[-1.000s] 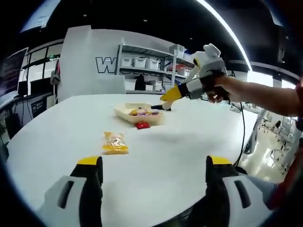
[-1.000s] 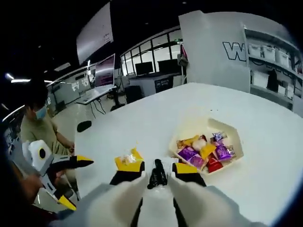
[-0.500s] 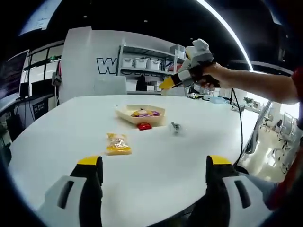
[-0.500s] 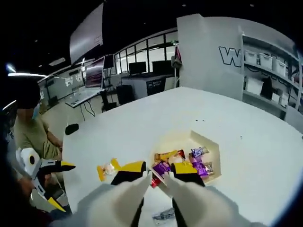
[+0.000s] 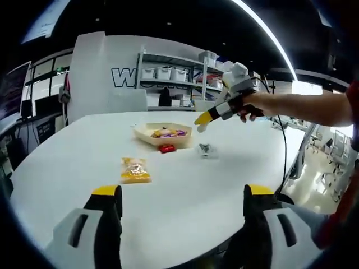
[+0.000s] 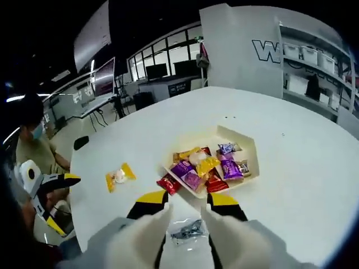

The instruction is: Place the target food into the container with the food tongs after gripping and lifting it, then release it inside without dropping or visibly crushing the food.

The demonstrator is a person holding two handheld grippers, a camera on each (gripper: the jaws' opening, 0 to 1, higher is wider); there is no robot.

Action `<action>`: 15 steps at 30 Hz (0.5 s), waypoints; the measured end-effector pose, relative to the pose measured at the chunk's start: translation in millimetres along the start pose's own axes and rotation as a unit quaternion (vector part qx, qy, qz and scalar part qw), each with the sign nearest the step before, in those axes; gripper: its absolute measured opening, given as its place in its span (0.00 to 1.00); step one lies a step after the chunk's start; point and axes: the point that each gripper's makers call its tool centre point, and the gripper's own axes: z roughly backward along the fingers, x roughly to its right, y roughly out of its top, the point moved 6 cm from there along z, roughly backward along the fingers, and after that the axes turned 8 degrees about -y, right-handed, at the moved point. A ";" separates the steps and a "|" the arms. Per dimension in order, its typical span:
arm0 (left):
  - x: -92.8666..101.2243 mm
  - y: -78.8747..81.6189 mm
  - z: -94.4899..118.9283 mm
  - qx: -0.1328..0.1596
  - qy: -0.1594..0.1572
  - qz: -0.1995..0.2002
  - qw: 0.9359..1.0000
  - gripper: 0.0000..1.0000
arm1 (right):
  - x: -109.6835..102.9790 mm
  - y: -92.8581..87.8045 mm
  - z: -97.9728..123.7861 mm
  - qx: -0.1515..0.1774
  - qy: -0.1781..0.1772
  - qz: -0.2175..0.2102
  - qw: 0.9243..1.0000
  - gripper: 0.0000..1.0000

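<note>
Tongs (image 6: 187, 230) flat on counter (image 6: 291, 168), between right tool's (image 6: 186, 203) parted, empty jaws; tray (image 6: 247, 147) beyond. Left tool (image 5: 182, 196) apart. Best: close squarely on handles.

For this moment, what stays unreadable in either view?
- Small clear packet on the table, right gripper view: its dark contents are too small to identify, and the jaws flank it.
- Same packet, left gripper view: a blurred speck.
- Tray contents: wrappers overlap, so an exact count is unclear.
- Wall lettering, both views: cut off by the shelving.
</note>
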 end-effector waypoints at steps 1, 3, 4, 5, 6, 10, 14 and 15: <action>0.4 -0.3 0.0 -0.001 -0.001 0.000 1.000 0.87 | 0.6 -2.9 -0.5 -0.006 0.001 -0.008 1.000 0.23; 1.5 -1.5 -0.1 -0.004 -0.003 -0.003 1.000 0.86 | 2.8 -10.5 -1.2 -0.011 -0.002 -0.008 1.000 0.23; 1.8 -2.2 0.1 -0.006 -0.003 -0.005 1.000 0.86 | 4.5 -14.4 -1.8 -0.014 -0.005 -0.004 1.000 0.23; 1.7 -2.9 0.4 -0.008 -0.002 -0.007 1.000 0.86 | 10.4 -20.0 -2.2 -0.021 -0.020 -0.005 1.000 0.23; 1.5 -3.3 0.7 -0.009 -0.001 -0.008 1.000 0.86 | 14.4 -23.5 -2.2 -0.024 -0.028 -0.013 0.999 0.23; 1.4 -3.9 2.6 -0.006 0.000 -0.002 1.000 0.86 | 24.3 -33.5 0.4 -0.026 -0.030 -0.091 0.995 0.23; 0.9 -3.5 2.8 -0.005 0.001 -0.003 1.000 0.86 | 29.3 -35.3 3.4 -0.020 -0.043 -0.099 0.994 0.24; 1.2 -3.2 2.7 -0.006 0.001 -0.004 1.000 0.86 | 28.5 -37.6 3.5 -0.025 -0.043 -0.104 0.993 0.24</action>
